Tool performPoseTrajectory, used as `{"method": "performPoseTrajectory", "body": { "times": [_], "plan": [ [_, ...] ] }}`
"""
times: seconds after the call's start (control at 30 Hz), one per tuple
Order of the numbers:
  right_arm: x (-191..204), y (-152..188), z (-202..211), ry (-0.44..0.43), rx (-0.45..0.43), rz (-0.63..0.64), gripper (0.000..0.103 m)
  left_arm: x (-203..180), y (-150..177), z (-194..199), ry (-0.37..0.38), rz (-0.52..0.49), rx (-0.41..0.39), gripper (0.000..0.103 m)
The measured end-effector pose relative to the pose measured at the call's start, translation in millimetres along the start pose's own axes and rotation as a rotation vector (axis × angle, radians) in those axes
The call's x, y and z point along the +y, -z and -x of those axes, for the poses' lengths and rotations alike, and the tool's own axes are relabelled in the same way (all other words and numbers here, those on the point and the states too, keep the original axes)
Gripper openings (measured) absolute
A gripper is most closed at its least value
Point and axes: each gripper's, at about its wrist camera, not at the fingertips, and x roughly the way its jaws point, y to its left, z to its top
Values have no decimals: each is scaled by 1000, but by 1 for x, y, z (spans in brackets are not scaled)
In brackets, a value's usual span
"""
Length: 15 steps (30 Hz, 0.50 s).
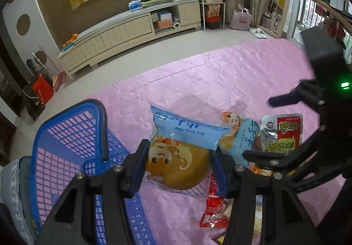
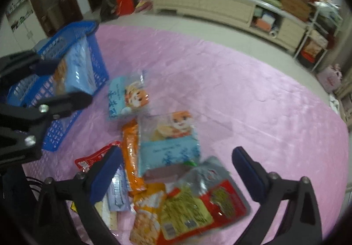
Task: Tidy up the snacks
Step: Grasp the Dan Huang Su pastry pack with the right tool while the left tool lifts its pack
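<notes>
My left gripper (image 1: 179,165) is shut on a blue pastry packet (image 1: 184,135) with a round bun inside, lifted off the pink cloth beside the blue mesh basket (image 1: 66,135). The right wrist view shows that left gripper (image 2: 63,83) with the packet (image 2: 74,69) in front of the basket (image 2: 92,31). My right gripper (image 2: 176,152) stands open above a pile of snacks, nothing pressed between its pads. Under it lie a second blue packet (image 2: 171,146), an orange stick pack (image 2: 131,157) and a red and silver pouch (image 2: 209,201). A third blue packet (image 2: 127,95) lies farther off.
A pink quilted cloth (image 2: 242,91) covers the surface. A red packet (image 2: 92,159) and an orange packet (image 2: 147,212) lie in the pile. The right gripper (image 1: 270,128) shows at the right of the left wrist view. A long cabinet (image 1: 123,31) stands across the floor.
</notes>
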Motion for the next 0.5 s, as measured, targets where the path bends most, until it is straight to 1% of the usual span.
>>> {"method": "performPoseTrajectory", "body": {
  "times": [0.07, 0.1, 0.13, 0.17, 0.2, 0.27, 0.33, 0.47, 0.5],
  "plan": [
    [1, -5, -16, 8, 37, 10, 92, 5, 1, -6, 5, 16, 7, 51],
    [1, -7, -25, 22, 59, 18, 88, 8, 0, -9, 1, 21, 13, 51],
    [1, -9, -31, 16, 71, 26, 83, 11, 1, -9, -6, 23, 15, 51],
    [2, -10, -38, 5, 86, 33, 81, 11, 2, -9, -14, 26, 14, 51],
    [3, -11, -43, 6, 95, 39, 80, 10, 5, -5, -14, 24, 12, 51],
    [7, -14, -50, 23, 85, 78, 80, 4, 5, -3, -17, 11, 11, 51],
    [3, -15, -56, 8, 100, 65, 80, 4, 5, -4, -28, 10, 16, 51],
    [-8, -14, -65, -33, 111, 30, 80, 3, 4, -5, -20, 10, 18, 51],
    [-5, -11, -63, -39, 98, 22, 75, 3, 3, -6, -24, 8, 18, 51]
  ]
}}
